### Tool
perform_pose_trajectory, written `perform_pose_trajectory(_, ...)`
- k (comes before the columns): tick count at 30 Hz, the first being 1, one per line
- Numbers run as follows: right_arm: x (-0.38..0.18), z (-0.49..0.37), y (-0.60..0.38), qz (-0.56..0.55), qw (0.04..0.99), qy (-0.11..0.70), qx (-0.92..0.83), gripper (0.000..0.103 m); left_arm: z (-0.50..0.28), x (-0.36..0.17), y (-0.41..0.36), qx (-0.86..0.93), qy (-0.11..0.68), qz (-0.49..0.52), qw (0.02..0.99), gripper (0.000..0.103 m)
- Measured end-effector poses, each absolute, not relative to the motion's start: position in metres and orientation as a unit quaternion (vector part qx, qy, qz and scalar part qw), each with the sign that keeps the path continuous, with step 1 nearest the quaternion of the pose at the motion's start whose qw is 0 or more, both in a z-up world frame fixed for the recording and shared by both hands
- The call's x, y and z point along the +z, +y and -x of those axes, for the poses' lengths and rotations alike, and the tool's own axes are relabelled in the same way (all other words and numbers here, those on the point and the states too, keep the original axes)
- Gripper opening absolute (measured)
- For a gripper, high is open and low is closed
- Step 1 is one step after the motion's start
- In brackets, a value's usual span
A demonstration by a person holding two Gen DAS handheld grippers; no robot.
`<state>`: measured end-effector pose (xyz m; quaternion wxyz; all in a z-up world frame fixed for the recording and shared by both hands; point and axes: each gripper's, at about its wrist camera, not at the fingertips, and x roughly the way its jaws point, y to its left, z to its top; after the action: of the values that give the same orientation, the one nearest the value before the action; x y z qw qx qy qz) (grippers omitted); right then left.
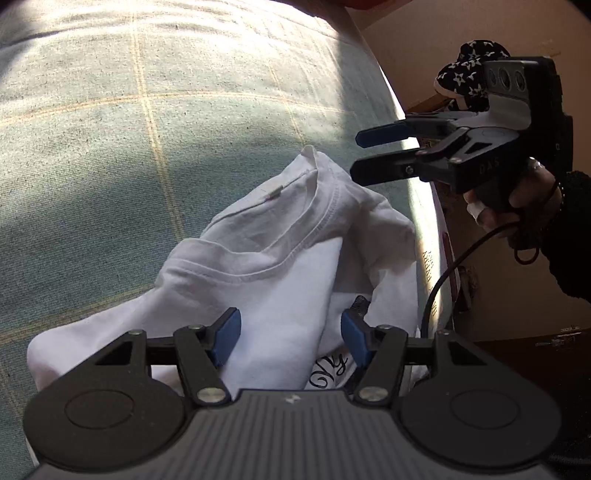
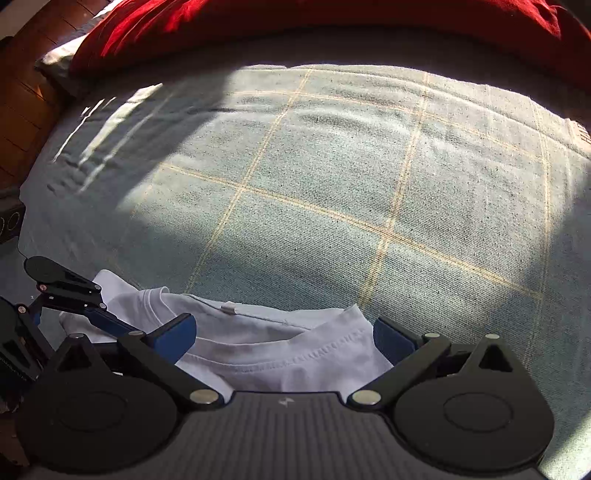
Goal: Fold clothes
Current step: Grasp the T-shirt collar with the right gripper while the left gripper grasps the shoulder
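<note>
The white T-shirt [image 1: 280, 258] lies crumpled on the bed [image 1: 147, 129], directly under the left hand-held gripper [image 1: 291, 334]; the right hand-held gripper [image 1: 380, 155] is near its collar. Both are open and empty.

Bedroom — plaid bedspread [image 2: 332, 166], red pillow [image 2: 295, 26]

The bedcover [image 2: 332, 177] is a pale grey-green weave crossed by thin yellow-tan lines in a wide check. On it at the lower middle of the frame, the T-shirt [image 1: 266, 266] is white, with dark script lettering low down. A red cloth [image 2: 314, 26] runs along the top of the right wrist view. Both grippers are black with blue pads [image 1: 228, 334]. At the upper right of the left wrist view, a dark fabric [image 1: 469, 70], perhaps navy or black, carries white stars.
</note>
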<state>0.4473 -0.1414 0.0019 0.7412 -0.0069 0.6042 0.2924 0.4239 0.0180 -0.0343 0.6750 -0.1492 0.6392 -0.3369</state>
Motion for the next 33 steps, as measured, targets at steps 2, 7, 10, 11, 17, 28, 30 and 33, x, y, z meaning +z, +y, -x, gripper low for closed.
perform_pose_trajectory(2, 0.001, -0.441, -0.141, 0.004, 0.736, 0.607, 0.299, 0.103, -0.416, -0.044, 0.015, -0.324, 0.648, 0.157, 0.67, 0.059)
perform_pose_trajectory(7, -0.002, -0.427, -0.138, 0.002, 0.723, 0.615, 0.316, 0.103, -0.408, -0.051, 0.014, -0.297, 0.65, 0.171, 0.678, 0.061)
perform_pose_trajectory(10, -0.002, -0.42, -0.139, 0.009, 0.713, 0.619, 0.328, 0.103, -0.412, -0.044, 0.018, -0.288, 0.647, 0.176, 0.684, 0.061)
perform_pose_trajectory(11, -0.001, -0.419, -0.139, 0.014, 0.711, 0.62, 0.331, 0.103, -0.414, -0.04, 0.02, -0.288, 0.645, 0.171, 0.687, 0.061)
perform_pose_trajectory(17, 0.004, -0.422, -0.137, 0.024, 0.707, 0.615, 0.349, 0.103, -0.44, -0.018, 0.04, -0.294, 0.627, 0.111, 0.713, 0.061)
perform_pose_trajectory(28, 0.002, -0.435, -0.099, 0.019, 0.674, 0.602, 0.428, 0.103, -0.476, -0.038, 0.066, -0.284, 0.614, 0.098, 0.73, 0.059)
perform_pose_trajectory(30, -0.001, -0.439, -0.087, 0.024, 0.658, 0.602, 0.452, 0.103, -0.476, -0.04, 0.073, -0.275, 0.611, 0.11, 0.734, 0.059)
perform_pose_trajectory(33, -0.008, -0.448, -0.067, 0.028, 0.631, 0.603, 0.488, 0.103, -0.47, -0.04, 0.081, -0.264, 0.608, 0.126, 0.738, 0.06)
